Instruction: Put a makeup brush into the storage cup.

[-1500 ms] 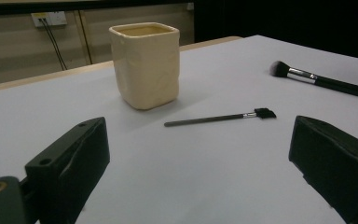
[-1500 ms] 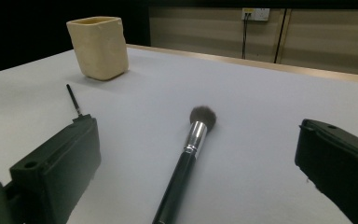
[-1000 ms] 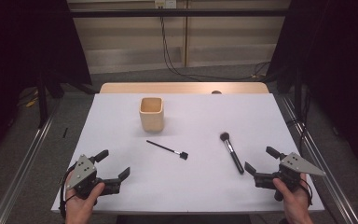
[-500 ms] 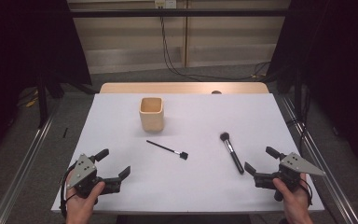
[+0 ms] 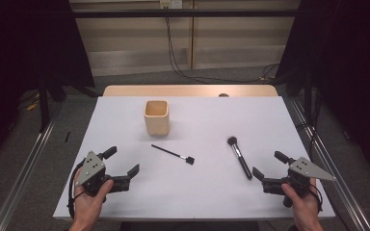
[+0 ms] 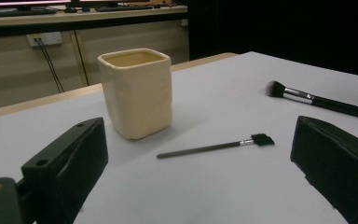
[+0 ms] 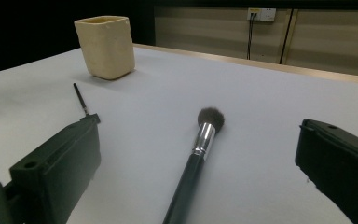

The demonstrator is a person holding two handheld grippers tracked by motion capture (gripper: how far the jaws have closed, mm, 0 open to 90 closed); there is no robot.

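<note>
A cream square cup (image 5: 156,116) (image 6: 135,92) (image 7: 105,46) stands upright toward the back of the white table (image 5: 192,192). A thin black brush (image 5: 172,154) (image 6: 214,147) (image 7: 82,101) lies in front of it. A thick black makeup brush (image 5: 239,157) (image 6: 314,98) (image 7: 198,154) lies to the right, bristles pointing away. My left gripper (image 5: 122,164) (image 6: 200,182) rests open at the front left, empty. My right gripper (image 5: 270,165) (image 7: 198,186) rests open at the front right, the thick brush's handle lying between its jaws, untouched.
A wooden strip (image 5: 188,90) runs along the table's far edge. Metal rails (image 5: 24,163) flank the table on the floor. Cables (image 5: 178,57) hang down the back wall.
</note>
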